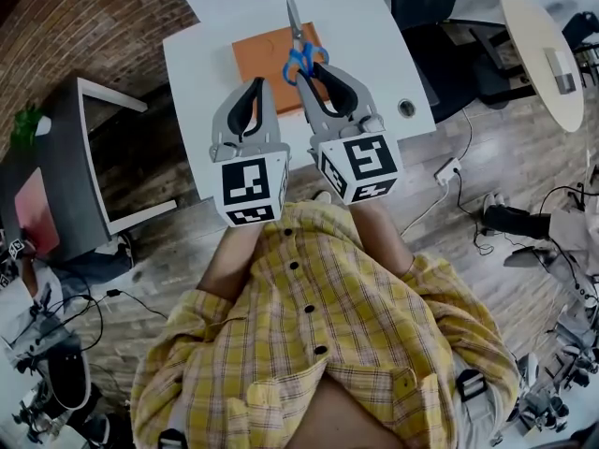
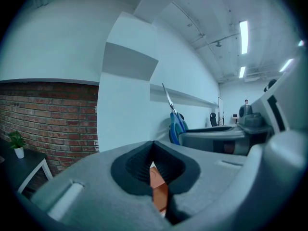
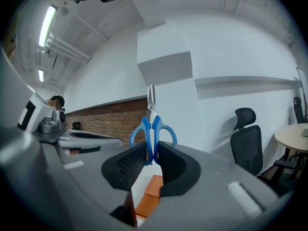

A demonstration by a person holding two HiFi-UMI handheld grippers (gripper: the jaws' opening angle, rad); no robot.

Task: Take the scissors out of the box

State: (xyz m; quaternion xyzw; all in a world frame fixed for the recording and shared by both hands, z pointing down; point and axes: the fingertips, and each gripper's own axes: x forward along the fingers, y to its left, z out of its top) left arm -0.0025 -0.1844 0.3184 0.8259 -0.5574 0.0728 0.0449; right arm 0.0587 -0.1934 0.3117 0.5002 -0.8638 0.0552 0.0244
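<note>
Fingers (image 3: 126, 166) of the right gripper (image 3: 153, 154) pinch the scissors (image 3: 151, 124) by the blue handles, one ribbed pad on each side where the two loops meet. The closed blades run on past the jaw tips, away from the person. From the head view, the scissors are held up over the near right part of the orange box (image 1: 265, 54), their tips reaching past its far edge. The box is flat and lies near the far edge of the white table (image 1: 374, 45), about midway across. It shows low between the jaws in both gripper views.

The left gripper (image 2: 153, 146) is just left of the right one, above the table's near part and short of the box. Its fingertips are pressed together with nothing between them; only the hollow behind the tips stays open.

Both grippers point roughly level, away from the person, whose yellow checked shirt (image 1: 318, 325) fills the lower part of the head view
</note>
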